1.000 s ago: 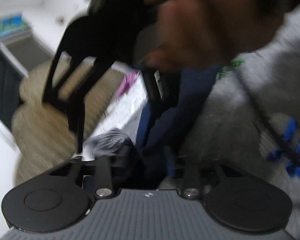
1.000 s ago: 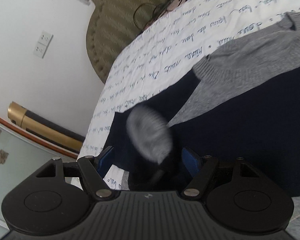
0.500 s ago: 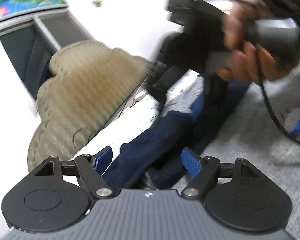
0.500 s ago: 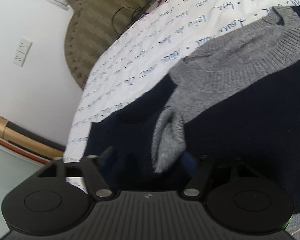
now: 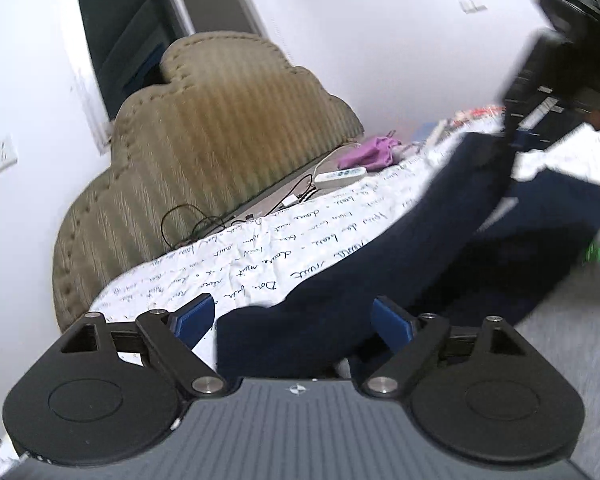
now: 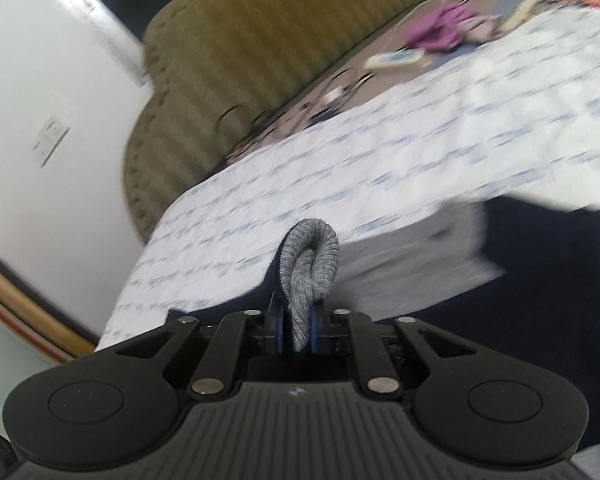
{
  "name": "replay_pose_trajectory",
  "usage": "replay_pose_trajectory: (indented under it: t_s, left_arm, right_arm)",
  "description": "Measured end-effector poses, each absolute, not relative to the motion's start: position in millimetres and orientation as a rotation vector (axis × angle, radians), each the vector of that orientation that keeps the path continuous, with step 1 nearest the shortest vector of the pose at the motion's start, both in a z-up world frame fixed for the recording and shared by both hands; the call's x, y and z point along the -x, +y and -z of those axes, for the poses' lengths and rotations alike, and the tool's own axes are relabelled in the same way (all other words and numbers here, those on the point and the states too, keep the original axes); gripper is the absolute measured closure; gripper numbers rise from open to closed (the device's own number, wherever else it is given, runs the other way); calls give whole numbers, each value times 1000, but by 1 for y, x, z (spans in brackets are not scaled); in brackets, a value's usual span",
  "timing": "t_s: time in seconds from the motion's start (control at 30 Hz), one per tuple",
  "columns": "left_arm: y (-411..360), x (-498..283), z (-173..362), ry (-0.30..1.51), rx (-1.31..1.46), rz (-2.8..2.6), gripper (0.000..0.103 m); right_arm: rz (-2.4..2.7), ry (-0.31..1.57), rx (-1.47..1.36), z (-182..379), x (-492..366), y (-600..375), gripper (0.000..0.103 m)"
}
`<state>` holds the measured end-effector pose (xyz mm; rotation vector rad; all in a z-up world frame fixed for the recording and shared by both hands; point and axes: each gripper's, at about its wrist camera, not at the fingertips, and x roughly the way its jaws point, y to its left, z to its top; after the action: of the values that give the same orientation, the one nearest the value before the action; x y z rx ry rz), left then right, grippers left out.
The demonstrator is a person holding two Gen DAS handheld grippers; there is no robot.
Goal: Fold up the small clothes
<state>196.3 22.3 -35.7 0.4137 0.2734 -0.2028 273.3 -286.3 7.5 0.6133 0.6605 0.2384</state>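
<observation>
Closest in on the right wrist view, the right tool point(image 6: 298, 330) is clenched tight on a looped bit of grey knit cuff point(image 6: 312, 256), which bulges up out of the blue pads. That cuff belongs to the navy sweater point(image 6: 540, 280), whose dark body spreads off to the right on the bed; there's a pale grey patch of it just past the cuff, but it's too blurred to say what part that is.

On the left wrist view, the left tool point(image 5: 294, 316) is released, with both blue pads spread wide. A fold of the navy sweater point(image 5: 400, 264) sits between them, though neither pad seems to be pressing it. From there the fabric rises up to the right toward the other tool point(image 5: 540, 80), which shows as a dark blur near the top corner.

The sweater lies on a white bedsheet point(image 5: 284, 248) printed with blue handwriting. Further back there's a white remote point(image 5: 340, 176), some black cables point(image 5: 188, 224) and a purple cloth point(image 5: 370, 152), then the striped olive headboard point(image 5: 204, 148) against the white wall.
</observation>
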Motion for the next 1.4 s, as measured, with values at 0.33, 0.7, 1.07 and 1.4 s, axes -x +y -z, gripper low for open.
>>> replay_pose_trajectory:
  t_s: [0.33, 0.7, 1.07, 1.4]
  left_arm:
    - [21, -227, 24, 385, -235, 261, 13]
    - [-7, -286, 50, 624, -154, 342, 32]
    - [-5, -294, 63, 659, -155, 296, 42]
    - [-11, -246, 47, 609, -175, 221, 36]
  right_arm:
    - [-37, 702, -625, 23, -247, -382, 92]
    - [18, 742, -573, 56, -250, -390, 91]
    - [21, 716, -590, 54, -241, -393, 89]
    - [61, 634, -344, 25, -188, -330, 89]
